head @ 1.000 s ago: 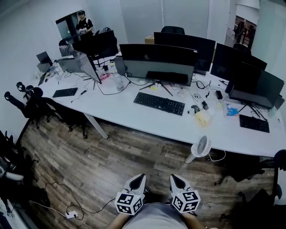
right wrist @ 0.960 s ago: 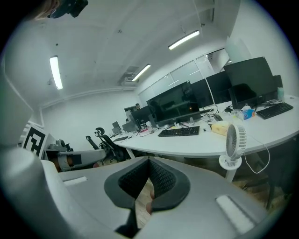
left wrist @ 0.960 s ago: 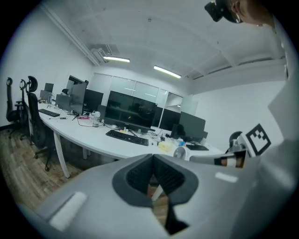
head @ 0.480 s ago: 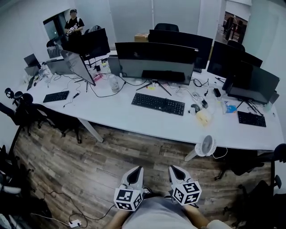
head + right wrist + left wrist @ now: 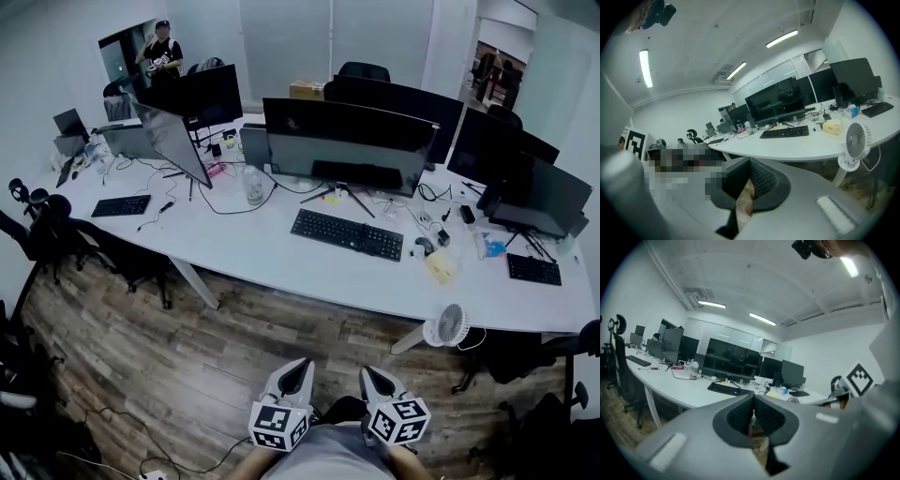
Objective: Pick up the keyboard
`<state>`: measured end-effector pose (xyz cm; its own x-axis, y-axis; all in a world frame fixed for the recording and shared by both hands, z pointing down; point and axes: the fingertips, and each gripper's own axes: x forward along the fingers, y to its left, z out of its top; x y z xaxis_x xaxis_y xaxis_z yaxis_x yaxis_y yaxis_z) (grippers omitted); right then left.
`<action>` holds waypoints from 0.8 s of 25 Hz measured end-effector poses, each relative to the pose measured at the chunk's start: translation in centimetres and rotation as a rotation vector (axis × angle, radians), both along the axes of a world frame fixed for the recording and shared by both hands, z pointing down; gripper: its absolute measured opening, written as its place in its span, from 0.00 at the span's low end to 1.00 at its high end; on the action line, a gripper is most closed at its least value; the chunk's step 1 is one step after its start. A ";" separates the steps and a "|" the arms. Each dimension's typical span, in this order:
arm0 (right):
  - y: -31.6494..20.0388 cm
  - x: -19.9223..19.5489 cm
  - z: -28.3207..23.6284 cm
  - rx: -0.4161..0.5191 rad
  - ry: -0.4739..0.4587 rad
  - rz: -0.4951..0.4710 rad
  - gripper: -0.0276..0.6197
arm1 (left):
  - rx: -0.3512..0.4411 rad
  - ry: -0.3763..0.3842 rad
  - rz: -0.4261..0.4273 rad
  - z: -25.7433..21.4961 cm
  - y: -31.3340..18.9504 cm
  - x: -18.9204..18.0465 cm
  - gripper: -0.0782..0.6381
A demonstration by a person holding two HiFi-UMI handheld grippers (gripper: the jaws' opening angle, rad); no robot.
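1. Compared with the earlier head view, the keyboard (image 5: 347, 234) and the bench (image 5: 234, 246) now sit lower and further right in the frame. Both tongs have kept their place at the bottom edge.
2. The left tongs (image 5: 303, 364) have their jaws pressed together with nothing between them. The right tongs (image 5: 367, 371) are closed the same way and hold nothing.
3. Only the head view shows the wooden floor (image 5: 187, 347) in front of the bench and a person (image 5: 161, 52) at the back left. Only the gripper views show the ceiling lights (image 5: 761, 318). The left gripper view also catches the marker cube (image 5: 859, 378) of the right tongs.
4. The keyboard lies flat on the bench in front of the central monitor (image 5: 347, 141) — well apart from both tongs, ahead of them across the floor. It appears up and left of the closed jaws in the left gripper view, and up and right of them in the right gripper view.
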<state>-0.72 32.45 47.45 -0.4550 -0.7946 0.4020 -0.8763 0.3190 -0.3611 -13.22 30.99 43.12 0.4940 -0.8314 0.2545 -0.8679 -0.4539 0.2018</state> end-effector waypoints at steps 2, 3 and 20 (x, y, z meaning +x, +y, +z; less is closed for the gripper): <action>-0.2 -0.8 0.3 -0.009 0.006 -0.010 0.04 | -0.002 -0.001 0.000 0.1 -0.2 -0.5 0.11; -0.4 -1.1 0.3 -0.011 0.006 -0.012 0.04 | -0.005 -0.002 0.000 0.3 -0.3 -0.8 0.11; -6.9 -2.8 -0.1 0.004 -0.020 -0.006 0.04 | 0.002 -0.010 0.005 -0.3 -6.3 -2.3 0.11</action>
